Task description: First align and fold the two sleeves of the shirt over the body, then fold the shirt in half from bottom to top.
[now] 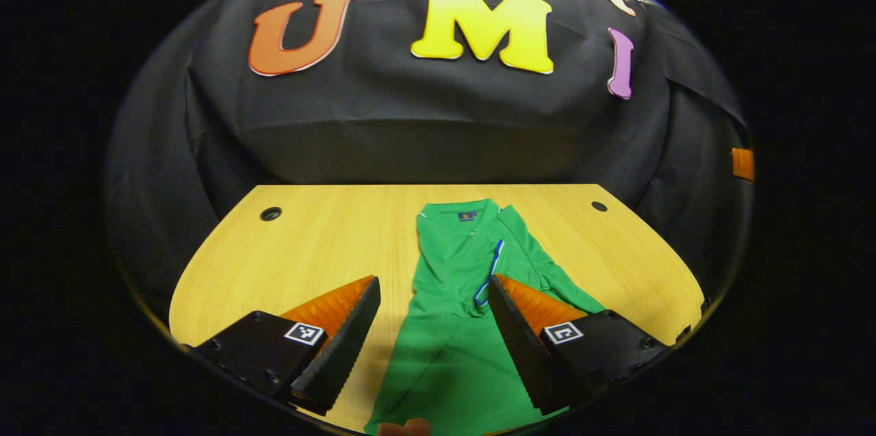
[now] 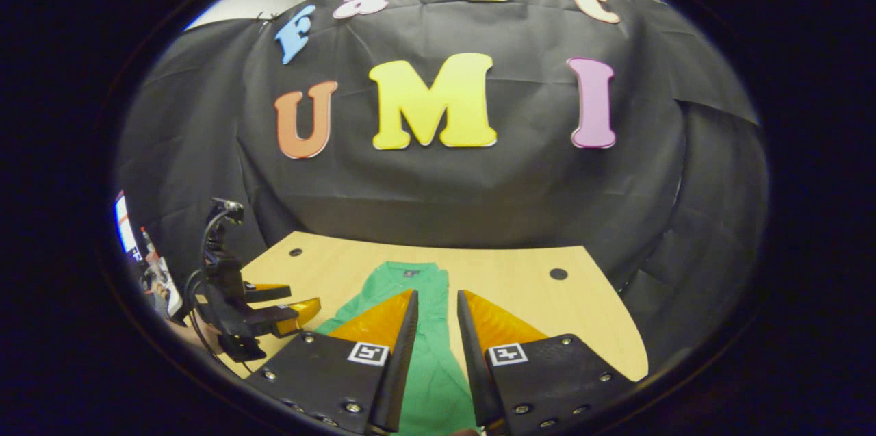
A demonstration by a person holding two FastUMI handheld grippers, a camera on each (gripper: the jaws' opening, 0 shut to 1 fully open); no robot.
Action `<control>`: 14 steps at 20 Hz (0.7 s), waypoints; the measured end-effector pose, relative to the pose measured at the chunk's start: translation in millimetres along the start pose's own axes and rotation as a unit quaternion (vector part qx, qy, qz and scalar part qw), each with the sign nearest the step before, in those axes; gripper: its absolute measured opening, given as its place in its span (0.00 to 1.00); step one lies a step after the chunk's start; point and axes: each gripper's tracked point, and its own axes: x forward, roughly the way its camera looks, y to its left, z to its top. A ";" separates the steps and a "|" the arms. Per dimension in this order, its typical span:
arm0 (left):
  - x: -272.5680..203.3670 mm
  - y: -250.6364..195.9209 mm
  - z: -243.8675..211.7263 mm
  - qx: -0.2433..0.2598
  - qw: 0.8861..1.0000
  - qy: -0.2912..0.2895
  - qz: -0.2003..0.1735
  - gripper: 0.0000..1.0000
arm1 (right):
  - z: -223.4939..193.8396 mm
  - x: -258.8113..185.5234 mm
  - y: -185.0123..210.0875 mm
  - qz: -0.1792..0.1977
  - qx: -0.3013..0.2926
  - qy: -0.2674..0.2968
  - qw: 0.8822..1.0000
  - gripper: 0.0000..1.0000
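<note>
On the wooden table (image 1: 321, 237), one green shirt (image 1: 458, 265) lay lengthwise with its collar toward the black cloth wall (image 1: 438, 128) and its hem toward the near edge. In the left gripper view a sleeve (image 1: 489, 272) with blue-and-white trim lay folded in over the body, while more green cloth spread out to the right of the body, partly hidden behind the gripper's finger. The left gripper (image 1: 434, 292) hung above the middle of the shirt with its two fingers spread wide, nothing between them but the cloth below; whether the tips touched the fabric could not be told. Two round holes showed in the tabletop near the far edge, one (image 1: 270, 213) on the left and one (image 1: 599, 206) on the right. In the right gripper view the right gripper (image 2: 436, 302) was held above the near part of the shirt (image 2: 417, 285), its two fingers parted by a narrow gap and clasping nothing. In that same view the left gripper (image 2: 274, 309) appeared off to the left over the table's edge, its two fingers apart, with cables running from its body. A lit screen (image 2: 125, 224) stood at the far left edge.
</note>
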 end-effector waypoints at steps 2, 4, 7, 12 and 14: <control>-17.3 6.8 -0.1 -0.006 1.000 -0.009 0.013 1.00 | -5.7 2.6 13.1 0.015 -0.007 0.007 1.000 0.39; -36.9 10.8 -1.9 -0.013 1.000 -0.014 0.025 1.00 | -10.2 3.0 26.1 0.031 -0.016 0.011 0.999 0.39; -60.1 7.8 -10.9 -0.027 0.999 -0.013 0.026 1.00 | -17.8 1.9 40.7 0.051 -0.031 0.017 0.998 0.39; -87.9 6.8 -30.0 -0.019 1.000 0.005 0.021 1.00 | -39.7 -5.6 42.8 0.059 -0.036 0.032 0.997 0.38; -94.4 6.8 -34.7 -0.015 1.000 0.011 0.018 1.00 | -56.9 -7.7 37.2 0.054 -0.023 0.052 0.997 0.39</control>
